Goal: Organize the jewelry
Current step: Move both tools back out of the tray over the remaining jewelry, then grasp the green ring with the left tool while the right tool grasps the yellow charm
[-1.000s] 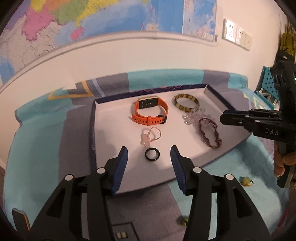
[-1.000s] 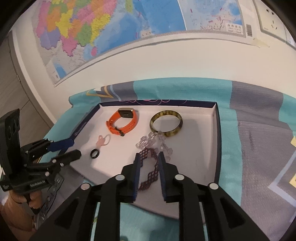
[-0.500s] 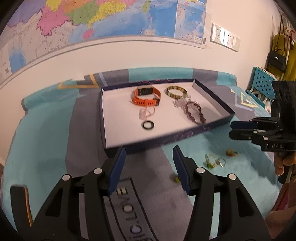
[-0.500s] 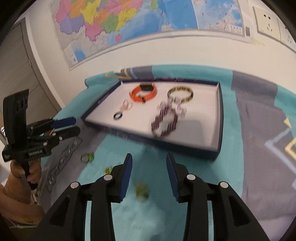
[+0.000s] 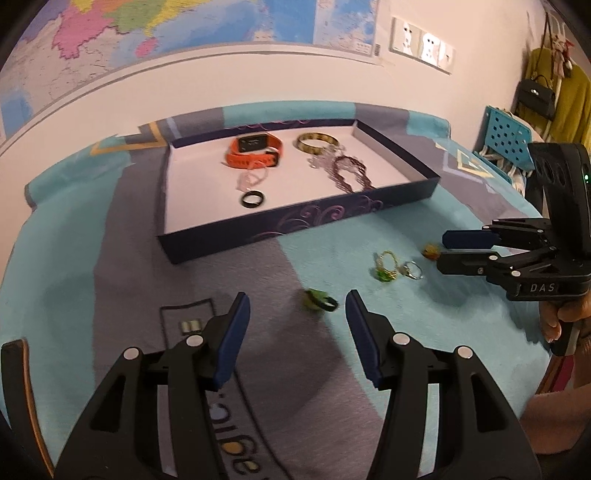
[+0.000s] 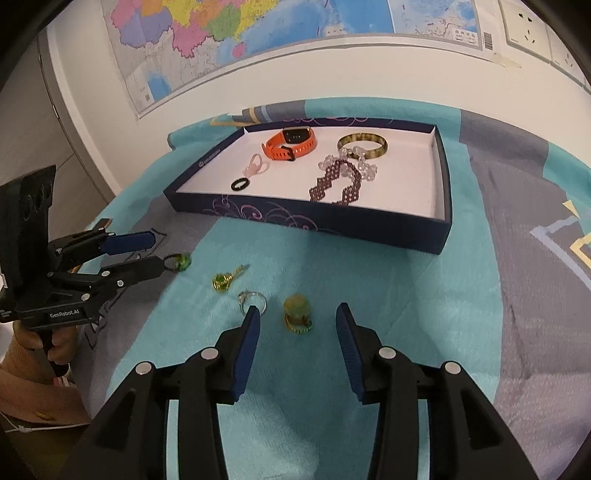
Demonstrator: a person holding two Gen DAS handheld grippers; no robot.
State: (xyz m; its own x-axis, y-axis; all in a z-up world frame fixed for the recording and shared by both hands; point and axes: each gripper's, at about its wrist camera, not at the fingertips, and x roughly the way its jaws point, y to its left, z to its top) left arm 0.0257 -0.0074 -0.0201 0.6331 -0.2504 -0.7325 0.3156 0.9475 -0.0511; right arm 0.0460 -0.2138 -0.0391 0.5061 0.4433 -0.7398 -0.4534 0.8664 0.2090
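Note:
A dark blue tray (image 5: 295,225) (image 6: 439,206) holds an orange watch (image 5: 255,151) (image 6: 290,142), a yellow bangle (image 5: 317,142) (image 6: 364,146), a purple beaded bracelet (image 5: 351,173) (image 6: 334,181), a pink ring (image 6: 255,168) and a black ring (image 5: 253,199) (image 6: 240,184). Several loose rings lie on the cloth in front of it. My left gripper (image 5: 297,325) is open just behind a green-stone ring (image 5: 319,301) (image 6: 177,262). My right gripper (image 6: 297,334) is open around a yellow-stone ring (image 6: 297,312) (image 5: 430,251). A gold ring (image 6: 223,280) (image 5: 386,264) and a silver ring (image 6: 253,301) (image 5: 412,269) lie between them.
The teal and grey patterned cloth (image 6: 388,288) covers the table. A map hangs on the wall (image 6: 258,29) behind. A blue chair (image 5: 506,136) and hanging bags stand at the far right in the left wrist view.
Both grippers pulled back from over the tray to the loose rings on the cloth. The right gripper opened, leaving the purple bracelet in the tray.

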